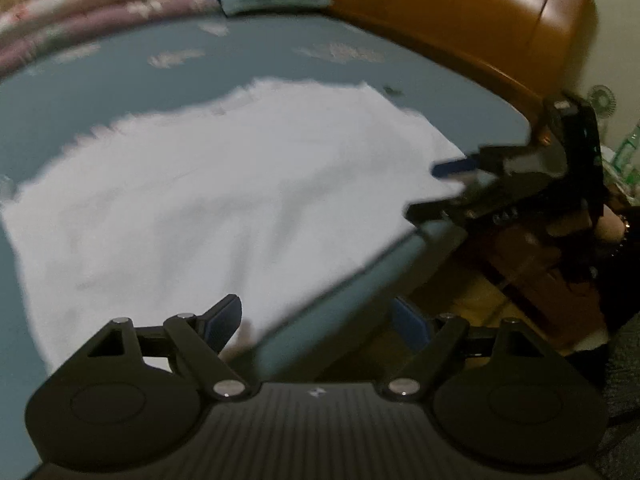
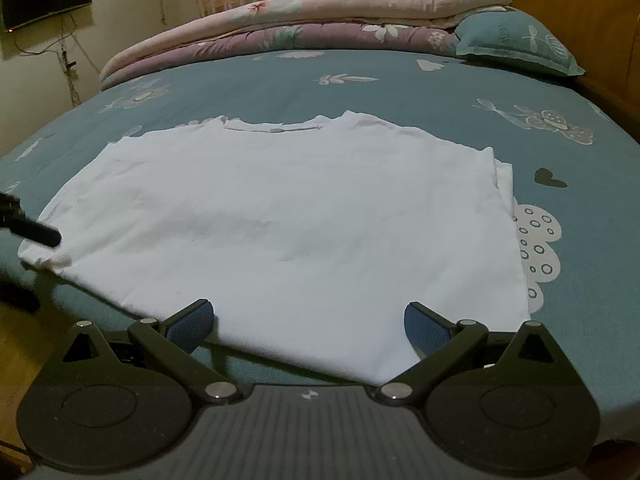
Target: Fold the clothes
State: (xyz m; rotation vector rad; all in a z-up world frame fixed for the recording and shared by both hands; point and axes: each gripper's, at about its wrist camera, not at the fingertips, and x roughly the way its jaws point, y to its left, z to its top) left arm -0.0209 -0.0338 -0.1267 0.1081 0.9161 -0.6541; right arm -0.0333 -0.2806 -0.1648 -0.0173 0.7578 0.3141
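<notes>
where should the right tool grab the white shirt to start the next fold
Grip the near hem of the white shirt, which hangs at the edge of the bed, coming from the bed's front edge. The right tool is open and already straddles that flat edge.

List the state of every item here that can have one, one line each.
white T-shirt: spread flat on the bed, right side folded in, not yet fully folded.
left gripper: open, at the shirt's near edge by the bed edge.
right gripper: open, fingers straddling the shirt's near hem.
quilts: folded and stacked at the far side of the bed.
pillow: lying by the headboard.
</notes>
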